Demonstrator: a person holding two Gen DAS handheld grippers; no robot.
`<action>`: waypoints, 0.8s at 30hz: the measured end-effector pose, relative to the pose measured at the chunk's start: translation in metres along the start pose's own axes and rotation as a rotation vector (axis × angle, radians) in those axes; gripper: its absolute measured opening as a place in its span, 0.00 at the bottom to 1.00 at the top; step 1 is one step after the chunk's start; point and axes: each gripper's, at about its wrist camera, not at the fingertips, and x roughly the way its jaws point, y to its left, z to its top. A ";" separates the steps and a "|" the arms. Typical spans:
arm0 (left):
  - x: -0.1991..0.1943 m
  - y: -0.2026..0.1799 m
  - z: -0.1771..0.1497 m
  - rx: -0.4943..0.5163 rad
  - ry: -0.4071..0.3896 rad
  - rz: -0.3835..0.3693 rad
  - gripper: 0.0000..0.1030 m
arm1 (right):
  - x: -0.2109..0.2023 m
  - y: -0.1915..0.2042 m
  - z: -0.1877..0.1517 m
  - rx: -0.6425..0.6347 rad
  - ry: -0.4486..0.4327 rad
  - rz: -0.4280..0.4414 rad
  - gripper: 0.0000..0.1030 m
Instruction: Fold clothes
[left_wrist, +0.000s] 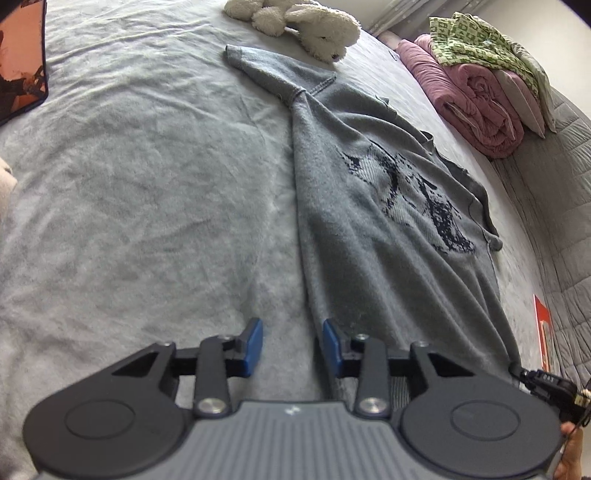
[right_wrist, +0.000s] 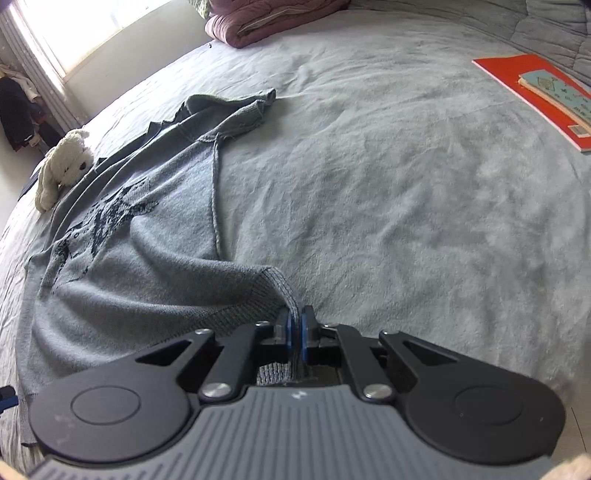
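Grey knit, the sweater (left_wrist: 388, 206) lies spread on the bed (left_wrist: 147, 184), printed front up, one sleeve reaching toward a plush dog (left_wrist: 321, 33). The right tool (right_wrist: 296, 326) is clamped on the ribbed hem corner, lifting it slightly off the bed; the left tool (left_wrist: 291, 347) hovers with its jaws apart at the opposite hem edge, gripping nothing. This looks like securing the hem for a fold; next, the left tool likely needs to close on its corner.
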 end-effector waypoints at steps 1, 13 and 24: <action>0.001 0.000 -0.003 0.007 0.009 -0.006 0.25 | 0.000 0.000 0.003 -0.001 -0.011 -0.011 0.04; 0.018 -0.040 -0.017 0.148 0.027 -0.069 0.21 | 0.008 0.002 0.006 -0.011 -0.018 -0.019 0.05; 0.023 -0.053 -0.027 0.184 0.008 -0.004 0.07 | 0.006 0.000 0.004 -0.015 -0.017 0.000 0.05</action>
